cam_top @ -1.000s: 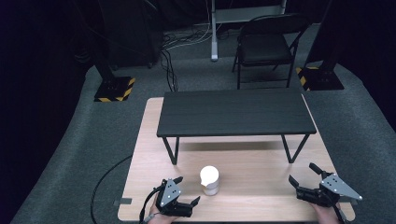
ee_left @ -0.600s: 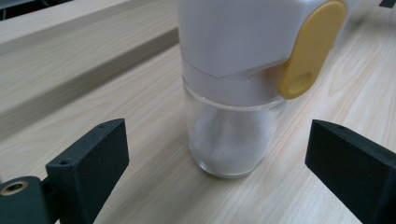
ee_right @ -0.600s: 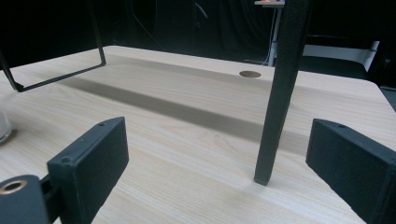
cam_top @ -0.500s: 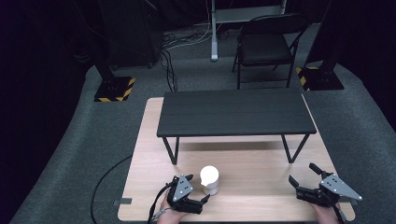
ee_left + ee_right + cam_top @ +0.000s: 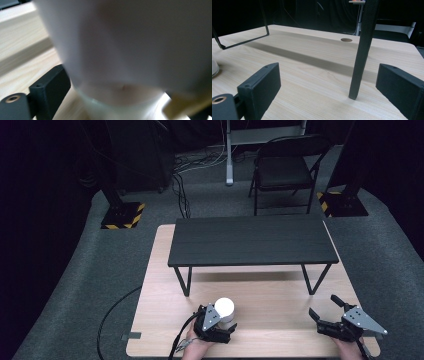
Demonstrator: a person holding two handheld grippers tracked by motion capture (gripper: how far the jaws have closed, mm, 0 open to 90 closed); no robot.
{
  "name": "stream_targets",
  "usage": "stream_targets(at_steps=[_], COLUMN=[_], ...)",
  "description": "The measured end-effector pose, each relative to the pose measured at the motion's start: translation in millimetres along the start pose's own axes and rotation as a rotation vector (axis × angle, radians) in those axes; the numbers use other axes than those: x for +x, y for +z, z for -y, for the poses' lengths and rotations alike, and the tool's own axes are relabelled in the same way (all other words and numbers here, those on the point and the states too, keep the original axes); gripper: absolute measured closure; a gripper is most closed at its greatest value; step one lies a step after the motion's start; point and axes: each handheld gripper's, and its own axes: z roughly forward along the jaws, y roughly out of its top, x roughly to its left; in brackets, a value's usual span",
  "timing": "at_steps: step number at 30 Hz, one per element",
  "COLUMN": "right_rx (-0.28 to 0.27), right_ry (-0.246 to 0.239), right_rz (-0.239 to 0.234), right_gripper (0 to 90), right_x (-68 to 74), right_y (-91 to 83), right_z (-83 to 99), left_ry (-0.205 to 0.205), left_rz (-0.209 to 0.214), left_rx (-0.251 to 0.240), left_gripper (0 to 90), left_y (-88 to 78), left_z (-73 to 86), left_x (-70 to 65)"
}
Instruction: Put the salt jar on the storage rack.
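Note:
A white cup (image 5: 224, 309) stands upright near the front edge of the light wooden table (image 5: 270, 290). My left gripper (image 5: 220, 325) is open, with one jaw on each side of the cup's base. In the left gripper view the cup (image 5: 125, 50) is blurred and very close, and one black finger (image 5: 50, 87) sits beside its lower left. Whether the jaws touch the cup is unclear. My right gripper (image 5: 322, 306) rests open and empty at the front right. In the right gripper view, the right gripper (image 5: 328, 82) faces a black leg (image 5: 362, 50).
A low black bench-like table (image 5: 252, 240) stands on thin metal legs across the middle of the wooden table. The wooden top has a round hole (image 5: 346, 39) near its far side. A folding chair (image 5: 287, 170) and stands sit on the floor behind. A cable (image 5: 107, 320) trails off the left.
My left gripper has moved right and forward, from beside the cup to around its base. The right gripper has stayed still.

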Motion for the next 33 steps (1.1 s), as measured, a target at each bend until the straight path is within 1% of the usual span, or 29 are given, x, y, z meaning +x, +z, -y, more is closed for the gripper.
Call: stream_targets(at_steps=[3,4,6,7,8,11,15,18,20,23,25,27,28,29,30,31,33], right_rx=[0.0,0.0,0.001,0.001,0.001,0.002,0.002,0.004,0.004,0.006,0.006,0.008,0.008,0.008,0.007,0.007,0.008], right_ry=[-0.001,-0.001,-0.001,-0.002,-0.001,0.001,-0.002,-0.002,-0.001,-0.004,-0.003,-0.004,-0.003,-0.003,-0.004,-0.005,-0.005], right_rz=[-0.001,0.0,-0.001,-0.001,-0.001,-0.001,-0.004,-0.005,-0.005,-0.007,-0.008,-0.009,-0.009,-0.009,-0.009,-0.008,-0.009], right_gripper=[4.4,4.4,4.4,4.4,4.4,4.4,4.4,4.4,4.4,4.4,4.4,4.4,4.4,4.4,4.4,4.4,4.4], right_x=[0.1,0.3,0.3,0.3,0.2,0.2,0.5,0.4,0.3,0.2,0.6,0.8,0.8,0.9,0.9,1.0,1.0], right_y=[0.0,0.0,-0.1,-0.1,0.0,0.2,0.5,0.8,1.1,1.6,2.2,2.5,2.5,2.4,2.4,2.3,2.4], right_z=[-0.1,-0.1,0.0,0.0,0.1,0.0,-0.2,-0.3,-0.2,-0.3,-0.4,-0.6,-0.6,-0.6,-0.6,-0.7,-0.8], left_ry=[-0.02,-0.028,-0.039,-0.029,-0.043,-0.043,-0.043,-0.055,-0.068,-0.063,-0.047,-0.047,-0.042,-0.033,-0.033,-0.03,-0.016], left_rz=[-0.013,-0.013,0.009,-0.004,-0.002,-0.006,-0.008,-0.009,-0.001,0.008,0.015,0.018,0.024,0.03,0.03,0.035,0.034], left_rx=[-0.036,-0.057,-0.088,-0.098,-0.105,-0.119,-0.116,-0.116,-0.133,-0.146,-0.164,-0.171,-0.177,-0.185,-0.185,-0.196,-0.204], left_gripper=[14.3,17.0,25.9,30.2,30.3,30.6,30.7,30.8,30.8,30.8,30.8,30.8,30.8,30.8,30.8,30.8,30.8], left_y=[1.9,2.4,2.5,2.7,3.0,3.1,2.8,2.6,2.9,1.2,-1.3,-1.9,-2.8,-4.7,-4.7,-6.3,-8.1], left_z=[5.5,9.7,15.8,17.8,19.6,22.8,22.2,20.9,20.7,15.3,9.4,7.5,4.5,-2.7,-2.7,-9.5,-17.3], left_x=[-0.3,0.5,3.5,1.0,0.9,-0.1,0.0,0.6,1.3,2.3,3.0,3.3,4.3,6.5,6.5,8.4,10.0])
